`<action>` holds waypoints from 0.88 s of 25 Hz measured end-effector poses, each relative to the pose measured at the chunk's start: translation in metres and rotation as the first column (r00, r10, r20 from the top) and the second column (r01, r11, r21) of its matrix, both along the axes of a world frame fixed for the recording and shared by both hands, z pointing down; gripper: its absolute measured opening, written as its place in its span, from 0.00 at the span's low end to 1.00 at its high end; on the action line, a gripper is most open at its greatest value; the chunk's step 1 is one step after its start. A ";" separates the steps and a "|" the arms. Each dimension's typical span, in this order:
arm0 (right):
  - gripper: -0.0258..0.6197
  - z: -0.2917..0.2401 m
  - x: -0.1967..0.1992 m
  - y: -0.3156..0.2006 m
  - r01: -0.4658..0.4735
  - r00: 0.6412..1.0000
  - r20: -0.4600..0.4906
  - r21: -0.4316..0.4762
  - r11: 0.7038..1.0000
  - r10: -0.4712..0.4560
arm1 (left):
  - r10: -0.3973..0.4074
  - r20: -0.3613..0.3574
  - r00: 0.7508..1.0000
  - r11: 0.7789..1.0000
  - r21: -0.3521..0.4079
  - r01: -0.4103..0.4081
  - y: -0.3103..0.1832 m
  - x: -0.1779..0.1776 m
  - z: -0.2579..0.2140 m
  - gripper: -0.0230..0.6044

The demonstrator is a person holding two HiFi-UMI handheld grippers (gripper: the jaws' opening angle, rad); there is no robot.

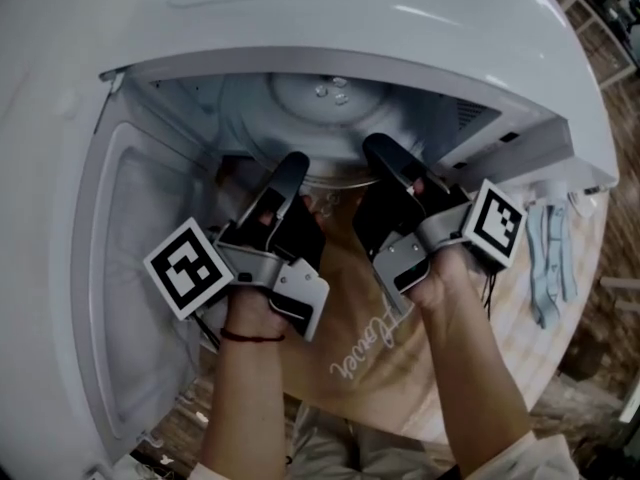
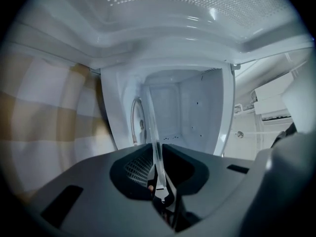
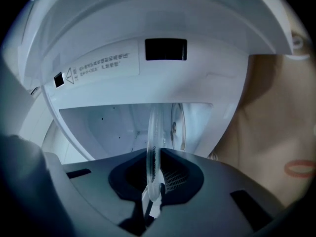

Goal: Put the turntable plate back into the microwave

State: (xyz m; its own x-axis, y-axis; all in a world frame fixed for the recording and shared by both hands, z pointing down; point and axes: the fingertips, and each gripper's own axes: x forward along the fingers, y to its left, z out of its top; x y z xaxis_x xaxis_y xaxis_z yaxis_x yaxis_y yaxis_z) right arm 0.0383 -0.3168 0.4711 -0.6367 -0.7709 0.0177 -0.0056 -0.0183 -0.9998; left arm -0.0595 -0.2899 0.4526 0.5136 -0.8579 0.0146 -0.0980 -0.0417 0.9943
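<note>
Fingers point(image 1: 283, 186) of left gripper point(image 1: 293, 160) and right gripper point(image 1: 372, 146) both pinch the glass turntable plate point(image 1: 338, 177) by its rim. The plate is in the microwave point(image 1: 300, 8) mouth, partly inside the cavity, door point(image 1: 130, 268) open.

1. The microwave point(image 1: 300, 18) stands open, its door point(image 1: 130, 268) swung out to the left.
2. The left claw point(image 1: 292, 163) and the right claw point(image 1: 378, 150) reach side by side into the cavity mouth.
3. Both claw tips meet the near rim of the glass turntable plate point(image 1: 310, 118).
4. A beige cloth point(image 1: 370, 358) lies below the hands.
</note>
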 end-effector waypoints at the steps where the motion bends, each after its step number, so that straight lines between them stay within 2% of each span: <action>1: 0.11 0.001 0.000 -0.001 -0.001 1.000 -0.002 -0.003 1.000 0.001 | -0.003 -0.003 1.000 1.000 -0.002 0.003 -0.001 0.000 0.000 0.12; 8: 0.11 0.006 -0.002 -0.018 -0.015 1.000 -0.011 -0.030 0.999 0.015 | -0.007 -0.018 1.000 1.000 -0.011 0.006 -0.019 -0.002 0.006 0.12; 16: 0.11 0.004 -0.007 -0.021 -0.035 0.999 -0.020 -0.045 0.998 0.034 | 0.008 0.006 1.000 1.000 -0.015 -0.008 -0.021 0.002 0.004 0.16; 18: 0.11 0.003 -0.006 -0.021 -0.043 0.999 -0.018 -0.048 0.998 0.042 | 0.011 0.005 1.000 1.000 -0.024 -0.010 -0.021 0.004 0.005 0.13; 22: 0.11 0.006 -0.005 -0.021 -0.046 0.999 -0.008 -0.049 0.998 0.046 | 0.014 -0.048 0.999 0.999 -0.028 -0.015 -0.021 0.005 0.007 0.13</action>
